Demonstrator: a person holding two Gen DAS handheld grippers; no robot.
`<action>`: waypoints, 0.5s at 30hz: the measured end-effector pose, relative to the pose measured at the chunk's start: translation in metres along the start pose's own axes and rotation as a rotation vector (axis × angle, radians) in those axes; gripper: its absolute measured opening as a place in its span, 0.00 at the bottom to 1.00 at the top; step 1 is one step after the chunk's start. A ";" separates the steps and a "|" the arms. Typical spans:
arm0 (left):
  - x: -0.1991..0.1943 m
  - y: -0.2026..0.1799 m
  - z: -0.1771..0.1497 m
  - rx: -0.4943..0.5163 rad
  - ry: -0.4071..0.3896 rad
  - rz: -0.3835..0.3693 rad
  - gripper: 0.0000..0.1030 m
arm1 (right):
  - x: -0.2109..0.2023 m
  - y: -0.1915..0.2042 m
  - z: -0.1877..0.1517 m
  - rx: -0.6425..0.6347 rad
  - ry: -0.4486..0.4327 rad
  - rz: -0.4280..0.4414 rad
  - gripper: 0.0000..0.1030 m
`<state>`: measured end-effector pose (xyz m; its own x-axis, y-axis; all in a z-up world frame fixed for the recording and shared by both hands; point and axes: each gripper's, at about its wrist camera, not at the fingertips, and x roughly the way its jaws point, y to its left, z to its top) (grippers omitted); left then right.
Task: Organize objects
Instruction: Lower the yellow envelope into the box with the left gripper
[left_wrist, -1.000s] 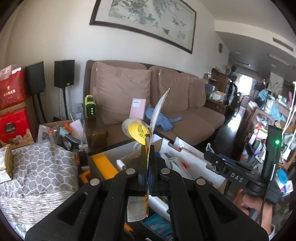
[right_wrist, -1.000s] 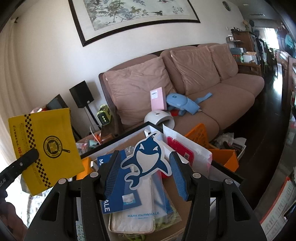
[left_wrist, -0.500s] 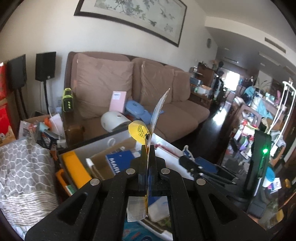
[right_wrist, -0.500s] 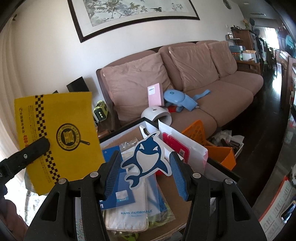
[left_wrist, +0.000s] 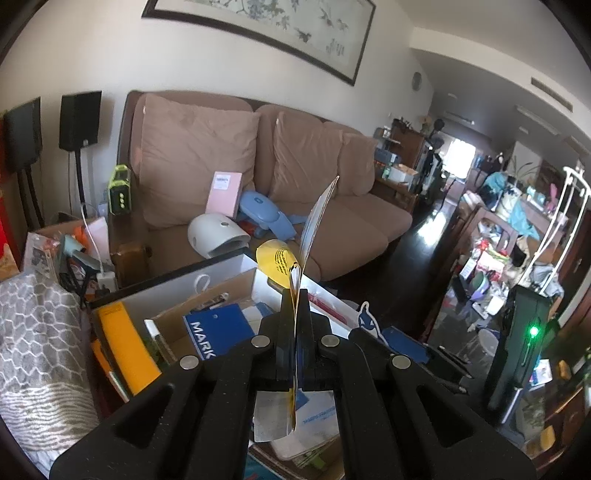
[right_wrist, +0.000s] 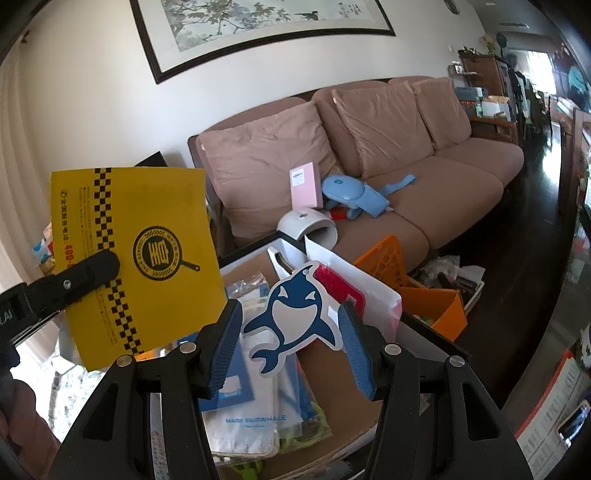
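My left gripper (left_wrist: 295, 306) is shut on a yellow paper bag (left_wrist: 276, 258), seen edge-on in the left wrist view. In the right wrist view the same yellow bag (right_wrist: 140, 258) with a black pan logo hangs at the left, with the left gripper's finger (right_wrist: 85, 273) across it. My right gripper (right_wrist: 291, 328) holds a flat blue-and-white whale cutout (right_wrist: 291, 317) between its blue pads (right_wrist: 231, 343), above a cardboard box (right_wrist: 347, 439) full of packets. The cutout's tip (left_wrist: 367, 317) shows in the left wrist view.
A brown sofa (right_wrist: 424, 173) behind the box carries a pink box (right_wrist: 304, 184), a blue massager (right_wrist: 351, 195) and a white dome device (right_wrist: 308, 225). An orange crate (right_wrist: 424, 295) sits right of the box. A grey patterned blanket (left_wrist: 37, 350) lies at left.
The left gripper has carried the yellow bag rightward, closer to the right gripper. The right gripper still holds the whale cutout and has hardly moved.
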<state>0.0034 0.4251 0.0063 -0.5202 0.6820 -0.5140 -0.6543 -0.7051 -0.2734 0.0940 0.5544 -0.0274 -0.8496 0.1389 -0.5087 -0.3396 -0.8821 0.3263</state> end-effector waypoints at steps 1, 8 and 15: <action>0.004 0.003 0.000 -0.021 0.017 -0.019 0.01 | -0.001 -0.002 0.000 0.005 -0.003 0.000 0.54; 0.026 0.010 0.001 -0.129 0.082 -0.039 0.01 | 0.001 -0.003 -0.001 0.010 0.005 -0.006 0.54; 0.047 0.017 -0.002 -0.200 0.135 -0.101 0.01 | 0.005 -0.001 -0.003 0.001 0.022 -0.019 0.54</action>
<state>-0.0309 0.4446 -0.0240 -0.3712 0.7283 -0.5760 -0.5704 -0.6683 -0.4775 0.0912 0.5551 -0.0327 -0.8341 0.1453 -0.5322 -0.3558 -0.8789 0.3177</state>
